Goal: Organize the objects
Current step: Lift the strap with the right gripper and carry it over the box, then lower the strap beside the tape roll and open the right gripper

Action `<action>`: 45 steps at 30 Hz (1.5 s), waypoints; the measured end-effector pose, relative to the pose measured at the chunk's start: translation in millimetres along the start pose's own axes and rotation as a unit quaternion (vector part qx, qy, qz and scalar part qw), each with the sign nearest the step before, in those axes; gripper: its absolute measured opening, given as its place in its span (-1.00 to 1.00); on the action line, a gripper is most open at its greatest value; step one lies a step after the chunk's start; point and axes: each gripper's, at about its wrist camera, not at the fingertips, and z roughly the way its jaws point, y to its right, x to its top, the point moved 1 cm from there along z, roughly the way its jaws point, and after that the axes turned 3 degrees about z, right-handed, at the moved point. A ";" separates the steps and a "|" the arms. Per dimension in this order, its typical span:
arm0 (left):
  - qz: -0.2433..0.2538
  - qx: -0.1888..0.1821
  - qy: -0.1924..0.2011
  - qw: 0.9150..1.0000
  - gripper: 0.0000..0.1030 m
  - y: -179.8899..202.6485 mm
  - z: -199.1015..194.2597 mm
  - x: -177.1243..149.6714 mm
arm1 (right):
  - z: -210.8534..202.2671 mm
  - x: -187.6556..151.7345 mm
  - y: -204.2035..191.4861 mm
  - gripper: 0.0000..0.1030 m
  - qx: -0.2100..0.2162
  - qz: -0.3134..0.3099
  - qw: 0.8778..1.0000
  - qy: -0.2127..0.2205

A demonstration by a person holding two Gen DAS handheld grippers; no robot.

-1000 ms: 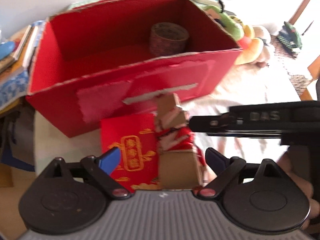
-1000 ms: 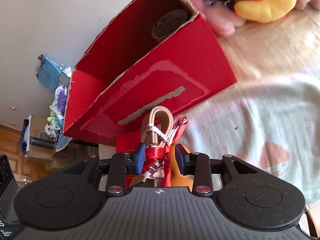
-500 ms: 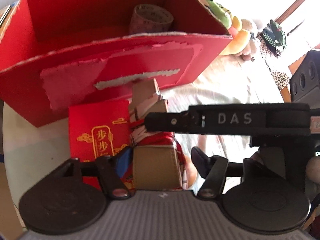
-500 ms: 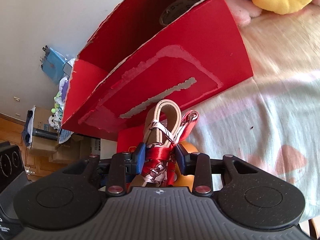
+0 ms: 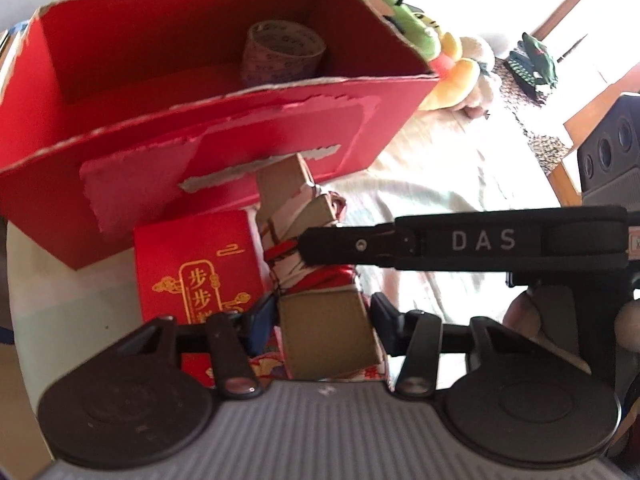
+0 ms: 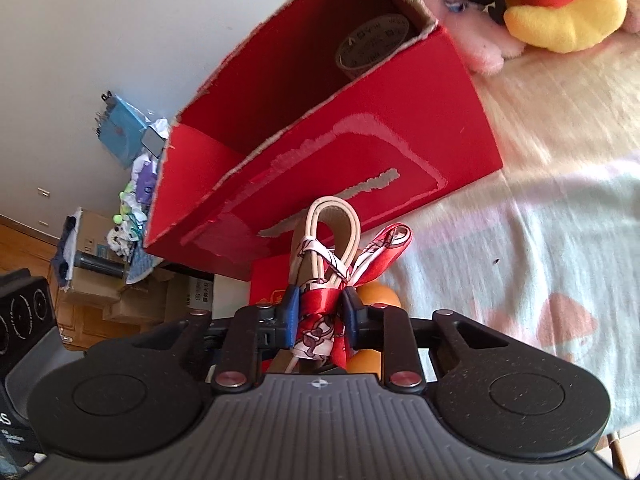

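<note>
A tan leather strap wrapped in a red and white scarf [image 5: 320,300] stands in front of a big open red cardboard box [image 5: 248,148]. My right gripper [image 6: 320,312] is shut on the scarf-wrapped strap [image 6: 320,312]; its arm crosses the left wrist view from the right. My left gripper [image 5: 324,316] straddles the strap's lower tan part, its fingers slightly apart from it. A roll of tape [image 5: 282,54] stands inside the box. A small red packet with gold characters [image 5: 196,264] lies flat just left of the strap.
Plush toys [image 6: 548,4] lie beyond the box's right end. The surface is a pale cloth [image 6: 540,248]. An orange round thing [image 6: 378,296] sits under the strap. Boxes and clutter [image 6: 100,248] are on the floor at the left.
The left gripper moved in around the strap's lower part. The right gripper kept its hold on the scarf-wrapped strap and shifted slightly.
</note>
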 end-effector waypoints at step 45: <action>0.000 0.035 0.106 0.994 -0.01 -47.6 10.9 143.9 | 48.9 149.7 -74.9 -0.54 -0.037 -0.226 0.973 0.000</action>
